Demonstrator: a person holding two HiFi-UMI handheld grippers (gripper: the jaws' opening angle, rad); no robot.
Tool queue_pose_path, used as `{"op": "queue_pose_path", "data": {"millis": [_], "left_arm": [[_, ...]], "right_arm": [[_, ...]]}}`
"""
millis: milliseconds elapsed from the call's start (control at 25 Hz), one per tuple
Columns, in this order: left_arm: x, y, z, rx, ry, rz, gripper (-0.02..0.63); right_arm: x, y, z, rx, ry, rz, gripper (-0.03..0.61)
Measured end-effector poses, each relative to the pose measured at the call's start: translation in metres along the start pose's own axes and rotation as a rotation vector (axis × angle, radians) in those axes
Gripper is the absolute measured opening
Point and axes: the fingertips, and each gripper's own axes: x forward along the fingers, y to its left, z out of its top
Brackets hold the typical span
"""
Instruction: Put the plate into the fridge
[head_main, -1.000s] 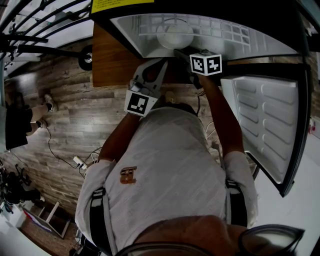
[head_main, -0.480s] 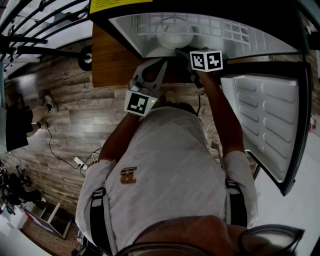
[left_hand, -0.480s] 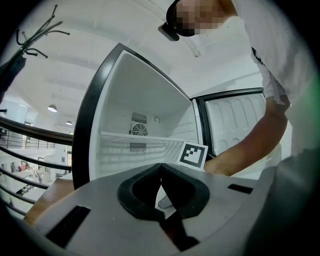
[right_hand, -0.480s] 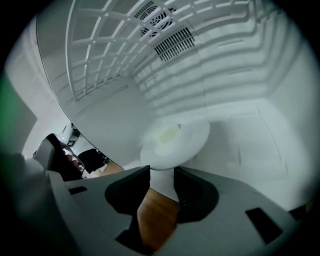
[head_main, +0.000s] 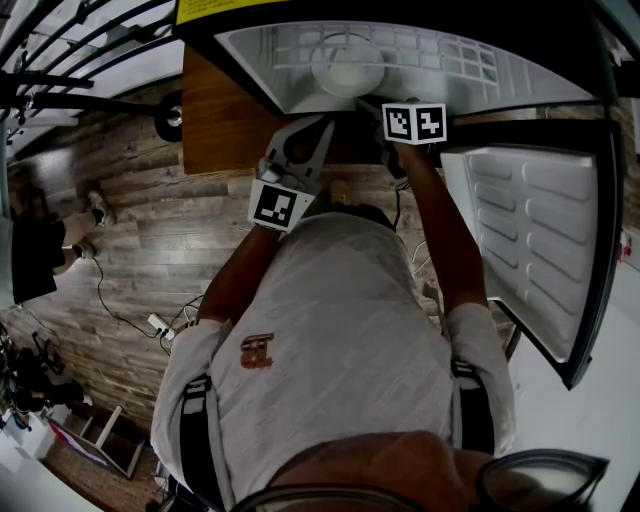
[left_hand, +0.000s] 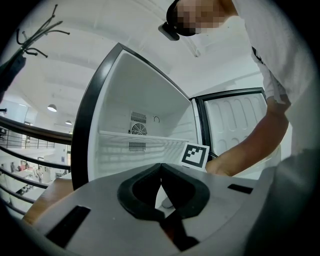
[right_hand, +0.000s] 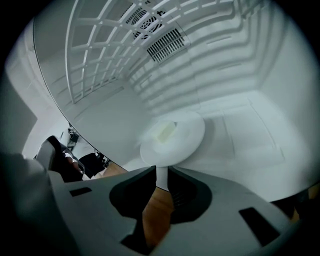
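Leaning over the small fridge (head_main: 285, 75), the person is giving each camera a different share of the scene. The head view is taking in the whole cabinet, with a wooden surface (head_main: 225, 120) beside it and the door (head_main: 540, 250) swung wide to the right. Only the right gripper view is looking deep inside, under the wire shelf (right_hand: 100, 55) and down to the white floor. There the plate (right_hand: 172, 137) is lying flat on the fridge floor, carrying a small pale block (right_hand: 165, 131) that the head view is not making out. The right gripper (right_hand: 162, 172) is sitting just in front of the plate's near rim, its jaws closing to a narrow slit. I can't tell whether the rim is reaching between them, and the pads are not pressing on it. The left gripper (left_hand: 161, 167) is hanging outside the opening, its jaws meeting at the tips and gripping nothing, and its own view is catching the rear fan vent (left_hand: 138, 129).
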Motion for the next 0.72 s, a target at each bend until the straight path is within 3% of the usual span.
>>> {"op": "queue_pose_path", "data": {"millis": [440, 720], "left_arm": [[0.000, -0.005, 0.002, -0.005, -0.005, 0.000, 0.018], [0.002, -0.011, 0.004, 0.013, -0.004, -0.014, 0.018]], "right_arm": [[-0.010, 0.007, 0.001, -0.002, -0.094, 0.022, 0.063], [-0.029, 0.029, 0.008, -0.085, -0.241, 0.086, 0.057]]}}
